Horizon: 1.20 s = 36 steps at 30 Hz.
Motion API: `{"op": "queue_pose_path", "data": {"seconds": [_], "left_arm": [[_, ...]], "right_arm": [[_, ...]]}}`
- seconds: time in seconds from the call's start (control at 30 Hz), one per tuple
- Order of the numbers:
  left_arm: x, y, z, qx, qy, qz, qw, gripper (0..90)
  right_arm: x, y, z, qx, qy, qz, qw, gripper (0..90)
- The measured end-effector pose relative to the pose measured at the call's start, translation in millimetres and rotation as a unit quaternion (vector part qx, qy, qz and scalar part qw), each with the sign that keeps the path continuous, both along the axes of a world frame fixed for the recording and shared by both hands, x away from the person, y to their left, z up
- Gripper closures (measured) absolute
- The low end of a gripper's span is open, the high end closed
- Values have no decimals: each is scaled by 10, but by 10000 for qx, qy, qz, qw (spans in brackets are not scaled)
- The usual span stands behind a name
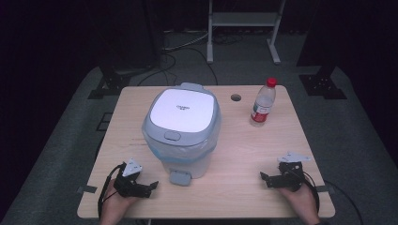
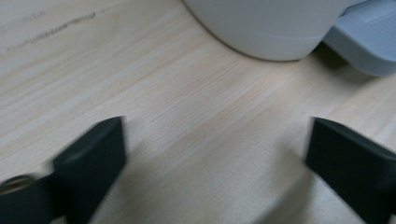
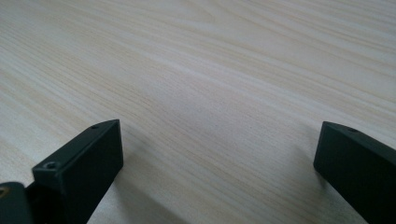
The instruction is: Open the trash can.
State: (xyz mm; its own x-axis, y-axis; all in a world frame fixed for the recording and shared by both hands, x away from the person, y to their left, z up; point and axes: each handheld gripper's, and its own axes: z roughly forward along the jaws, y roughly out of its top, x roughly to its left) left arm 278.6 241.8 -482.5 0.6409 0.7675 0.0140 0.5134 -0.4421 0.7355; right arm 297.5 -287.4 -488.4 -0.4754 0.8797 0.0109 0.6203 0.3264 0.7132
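Note:
A white pedal bin [image 1: 184,126] with a grey-blue lid and a clear bag liner stands in the middle of the wooden table [image 1: 239,154]. Its grey pedal [image 1: 180,177] faces the near edge. My left gripper [image 1: 151,186] rests low at the near left, pointing towards the pedal. In the left gripper view its jaws [image 2: 215,135] stand wide apart over bare wood, with the bin's base [image 2: 271,28] and the pedal [image 2: 369,42] just ahead. My right gripper [image 1: 264,179] sits at the near right, open [image 3: 219,135], with only tabletop between its jaws.
A clear water bottle [image 1: 262,104] with a red cap and red label stands upright at the back right. A round cable hole [image 1: 236,97] lies beside it. Beyond the table's far edge are dark stands and cables on a grey floor.

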Motion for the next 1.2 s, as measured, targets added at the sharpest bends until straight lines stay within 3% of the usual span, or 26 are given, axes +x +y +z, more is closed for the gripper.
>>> {"op": "queue_pose_path", "data": {"seconds": [0.23, 0.43, 0.83, 0.93, 1.2], "left_arm": [[-29, 42, 22, -136, -8, 60, 9999, 238], [-69, 44, 101, -313, 25, 105, 9995, 450], [-134, 7, 265, -602, -70, -40, 9982, 851], [-143, -15, 281, -650, -22, -82, 9979, 900], [-169, -95, 321, -650, -14, -190, 9977, 900]], "right_arm": [[3, -4, 0, -3, -5, 23, 10000, 3], [7, -5, 0, 6, -4, 24, 10000, 3], [7, -5, 0, 8, -3, 24, 10000, 3], [7, -5, 0, 6, -4, 25, 10000, 2], [7, -5, 0, 5, -4, 24, 10000, 3]]}}
